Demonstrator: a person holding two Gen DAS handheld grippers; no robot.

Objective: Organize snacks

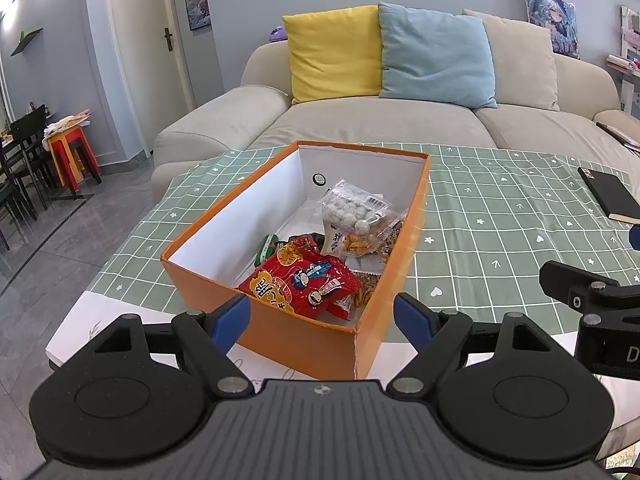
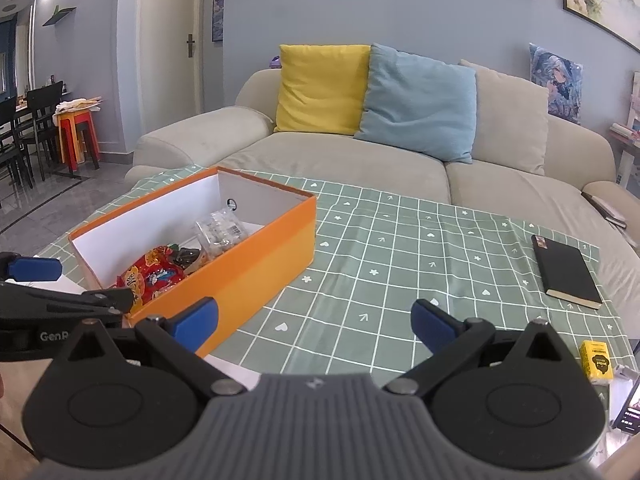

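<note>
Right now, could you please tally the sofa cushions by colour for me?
Yellow cushion: 1
Blue cushion: 1
Beige cushion: 1
Printed character cushion: 1
Total: 4

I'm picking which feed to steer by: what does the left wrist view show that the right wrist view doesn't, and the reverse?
Only the left wrist view looks straight down into the orange box: the red snack bag, the clear bag of white balls and the orange snacks under it.

Only the right wrist view shows the whole black notebook, the small yellow box and a phone's edge.

Both share the box, the green checked tablecloth, the sofa with yellow and blue cushions, and both grippers, left gripper and right gripper, jaws open and empty.
</note>
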